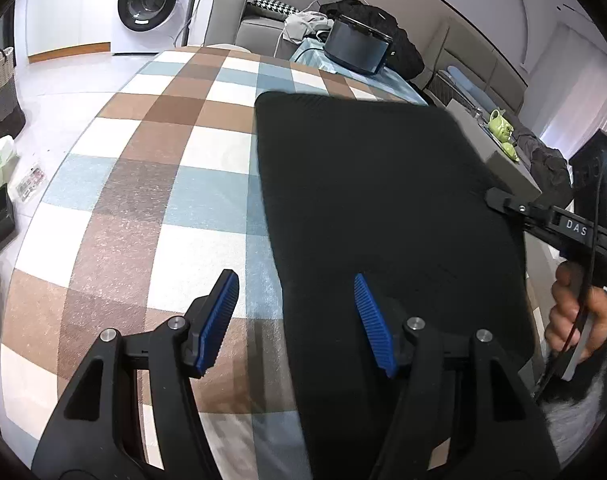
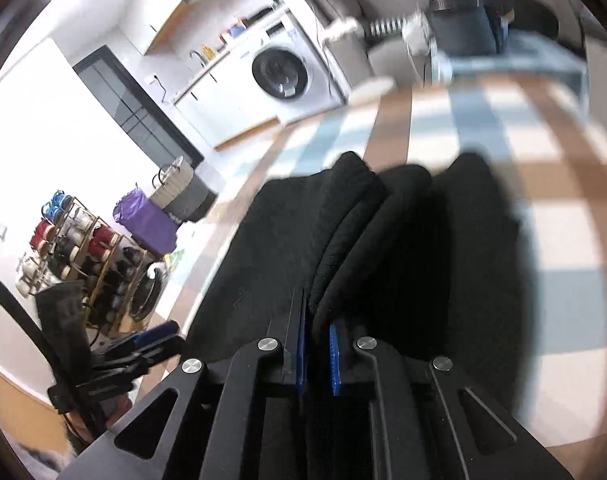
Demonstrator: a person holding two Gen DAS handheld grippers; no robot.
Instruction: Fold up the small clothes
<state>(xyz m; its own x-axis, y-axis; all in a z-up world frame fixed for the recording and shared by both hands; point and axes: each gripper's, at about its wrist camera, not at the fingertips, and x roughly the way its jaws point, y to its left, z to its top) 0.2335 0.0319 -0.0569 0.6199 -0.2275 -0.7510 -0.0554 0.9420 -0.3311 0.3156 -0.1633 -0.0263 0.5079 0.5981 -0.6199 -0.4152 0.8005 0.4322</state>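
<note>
The checked tablecloth (image 1: 151, 184) fills most of the left wrist view. On it, centre to right of that frame, lies the black garment (image 1: 375, 200), flat and roughly rectangular. The right gripper (image 2: 317, 344) is pinched nearly closed on a raised fold of that cloth at lower centre of its own blurred view. The left gripper (image 1: 299, 312) stands wide and empty over the garment's near left edge. To fold well, I judge the right should carry its edge across evenly while the left pins the cloth.
</note>
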